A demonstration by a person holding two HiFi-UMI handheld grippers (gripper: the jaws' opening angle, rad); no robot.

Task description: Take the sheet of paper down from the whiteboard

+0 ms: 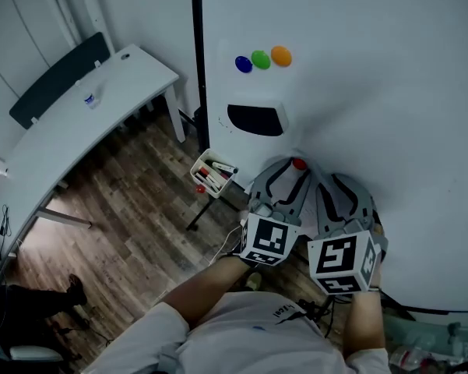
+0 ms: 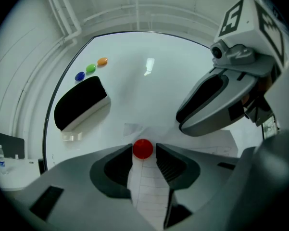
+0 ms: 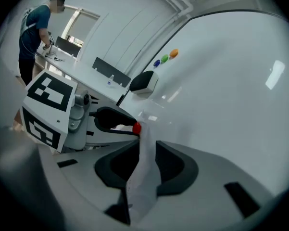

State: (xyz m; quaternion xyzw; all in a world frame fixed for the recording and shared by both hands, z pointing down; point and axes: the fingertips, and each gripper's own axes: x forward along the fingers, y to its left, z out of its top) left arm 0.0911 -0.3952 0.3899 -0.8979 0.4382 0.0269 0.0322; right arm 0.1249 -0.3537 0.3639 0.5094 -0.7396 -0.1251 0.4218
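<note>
- The whiteboard (image 1: pixel 358 92), glossy white with a dark frame, fills the right of the head view.
- A long pale surface (image 1: pixel 70 131) with a curved edge stands left of it.
- The sheet of paper (image 2: pixel 149 186), thin and faintly ruled, hangs on the board. The head view hides it behind both tools (its lower edge is cut off in the other views).
- The right tool (image 3: pixel 146 150) is clenched on the sheet, which bows off the board.
- The left tool (image 2: pixel 144 153) is released, ribbed grey jaws either side of the magnet.
- A black-faced eraser (image 1: pixel 257 119) sticks higher up.
- The domed red magnet (image 2: pixel 143 148) pins the sheet's top.
</note>
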